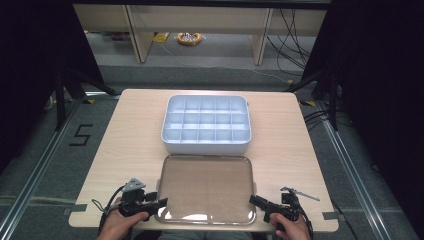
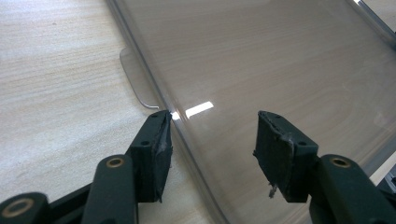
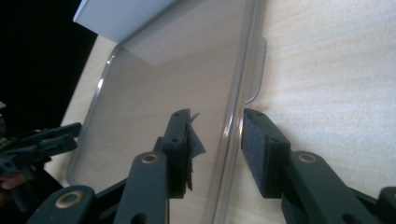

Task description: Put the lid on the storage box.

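Lying flat on the near half of the wooden table [image 1: 120, 150], the clear plastic lid [image 1: 207, 187] sits just in front of the white divided box [image 1: 206, 125], which is open and has nothing in its compartments. The left gripper [image 2: 212, 135] has its jaws spread wide across the lid's left rim, one pad outside on the bare wood and the other over the clear panel. The right gripper [image 3: 215, 135] is narrower, its jaws straddling the right rim with a small gap on each side; it does not look clamped yet, though the glare on the plastic makes contact hard to judge. A small tab [image 2: 135, 79] sticks out from the lid's left edge, and a matching one shows on the right side. I judge the lid light, thin and somewhat flexible, with a smooth, slippery surface. The raised rim is the stiffest place to pinch, so gripping both side edges evenly should keep it from bowing or sliding out.
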`<state>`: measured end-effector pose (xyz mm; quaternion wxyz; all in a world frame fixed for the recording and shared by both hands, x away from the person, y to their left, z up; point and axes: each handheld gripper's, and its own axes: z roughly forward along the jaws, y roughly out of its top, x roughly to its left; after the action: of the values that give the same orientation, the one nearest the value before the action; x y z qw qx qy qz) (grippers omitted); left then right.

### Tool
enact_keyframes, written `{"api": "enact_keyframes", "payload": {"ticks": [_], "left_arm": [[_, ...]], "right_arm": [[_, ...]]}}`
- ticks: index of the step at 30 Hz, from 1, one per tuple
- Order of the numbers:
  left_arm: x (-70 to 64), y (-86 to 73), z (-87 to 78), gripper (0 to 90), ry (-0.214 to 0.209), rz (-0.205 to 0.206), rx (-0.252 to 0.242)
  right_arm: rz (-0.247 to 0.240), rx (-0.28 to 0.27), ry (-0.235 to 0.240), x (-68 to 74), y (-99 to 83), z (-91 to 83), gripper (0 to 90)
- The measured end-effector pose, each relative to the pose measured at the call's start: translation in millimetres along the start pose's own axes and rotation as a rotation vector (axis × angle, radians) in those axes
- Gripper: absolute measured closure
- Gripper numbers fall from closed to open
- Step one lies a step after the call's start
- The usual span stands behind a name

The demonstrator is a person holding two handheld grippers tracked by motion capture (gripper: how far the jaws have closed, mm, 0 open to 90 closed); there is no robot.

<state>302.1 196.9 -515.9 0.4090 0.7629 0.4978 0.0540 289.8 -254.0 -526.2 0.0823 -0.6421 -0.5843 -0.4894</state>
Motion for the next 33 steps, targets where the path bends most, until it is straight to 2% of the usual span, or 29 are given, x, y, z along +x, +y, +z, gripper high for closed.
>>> {"api": "enact_keyframes", "payload": {"ticks": [4, 5, 6, 7, 8, 10, 12, 13, 15, 16, 17, 19, 20, 21, 22, 23, 24, 25, 26, 28, 30, 31, 32, 33], "left_arm": [[1.0, 0.1, -0.5, 44.8, -0.007, 0.000, 0.005], [2.3, 0.5, -0.2, 44.8, -0.034, 0.019, 0.001], [0.3, -0.1, 0.7, 44.8, -0.031, -0.016, -0.016], [1.7, 0.0, -0.1, 44.8, -0.032, -0.005, -0.008], [1.2, -0.7, -0.7, 44.9, -0.024, -0.029, -0.011], [1.5, -0.6, -1.2, 44.8, -0.019, -0.015, -0.001], [0.0, -0.9, -0.7, 44.2, -0.024, -0.021, -0.010], [0.1, -1.2, -0.2, 44.1, -0.024, -0.019, -0.017], [2.0, -0.7, 0.1, 44.1, -0.028, -0.006, -0.022], [3.0, -0.9, -2.2, 44.0, -0.034, -0.008, 0.005], [2.3, -1.6, -1.3, 44.2, -0.050, -0.033, -0.013], [1.8, -2.1, -1.3, 44.5, -0.058, -0.038, -0.010], [1.7, -2.3, -1.5, 45.6, -0.061, -0.036, -0.008], [1.6, -2.3, -1.7, 45.8, -0.058, -0.019, -0.002], [0.5, -2.3, -1.2, 45.3, -0.056, -0.016, -0.006], [-0.1, -2.7, -1.2, 43.9, -0.062, -0.026, -0.005], [1.1, -2.4, -1.2, 41.2, -0.078, -0.038, -0.006], [1.7, -2.2, -1.0, 39.8, -0.085, -0.040, -0.007], [1.7, -2.2, -1.0, 38.2, -0.085, -0.040, -0.007], [2.4, -1.6, -0.8, 36.6, -0.099, -0.059, -0.006], [3.1, -1.5, -0.6, 33.1, -0.115, -0.089, -0.010], [3.1, -1.5, -0.6, 32.1, -0.115, -0.089, -0.010], [3.7, -1.2, -0.5, 31.1, -0.121, -0.114, -0.014], [5.1, -1.2, -1.1, 31.1, -0.124, -0.117, -0.012]], "right_arm": [[0.012, 0.003, 0.009, -2.2, 0.6, 0.0, 64.1], [0.016, 0.006, 0.008, -1.7, 0.4, 0.1, 64.2], [-0.002, -0.001, -0.002, -1.7, -0.5, 1.3, 64.6], [-0.009, 0.001, 0.007, -1.8, -1.1, 0.2, 65.1], [0.018, 0.002, 0.001, -0.4, -2.0, 0.6, 66.8], [-0.017, 0.004, -0.006, -0.9, -1.8, 0.8, 67.7], [-0.013, 0.009, -0.023, -0.6, -1.7, 0.9, 67.6], [-0.008, -0.006, 0.005, -1.3, -2.6, 0.9, 67.7], [-0.020, -0.002, 0.004, -1.6, -3.0, 0.4, 67.8], [-0.015, -0.004, 0.001, -1.5, -3.2, 0.9, 67.8], [0.004, 0.008, 0.020, -1.1, -4.4, 0.8, 68.9], [-0.015, 0.013, 0.026, -2.7, -4.8, 2.7, 68.5], [0.014, 0.014, 0.023, -0.3, -5.3, 2.7, 68.4], [0.001, 0.007, 0.026, 1.2, -5.8, 1.8, 67.8], [-0.023, 0.009, 0.000, 3.9, -4.7, 1.3, 67.5], [-0.045, -0.006, 0.009, 3.7, -4.1, 1.0, 67.5], [-0.087, -0.003, 0.012, 2.9, -4.5, -1.1, 67.3], [0.001, 0.044, 0.013, 9.6, -5.9, -5.0, 67.0], [-0.158, -0.019, 0.012, 0.1, -4.3, -2.0, 66.9], [-0.150, -0.021, 0.025, 4.0, -4.6, -3.1, 66.6], [-0.246, -0.040, 0.032, 11.1, -2.9, -8.1, 65.3], [-0.278, -0.063, 0.033, 13.2, -2.7, -8.6, 65.2], [-0.275, -0.066, 0.049, 16.6, -3.0, -10.8, 65.1], [-0.285, -0.062, 0.045, 18.7, -3.1, -11.9, 65.1]]}}
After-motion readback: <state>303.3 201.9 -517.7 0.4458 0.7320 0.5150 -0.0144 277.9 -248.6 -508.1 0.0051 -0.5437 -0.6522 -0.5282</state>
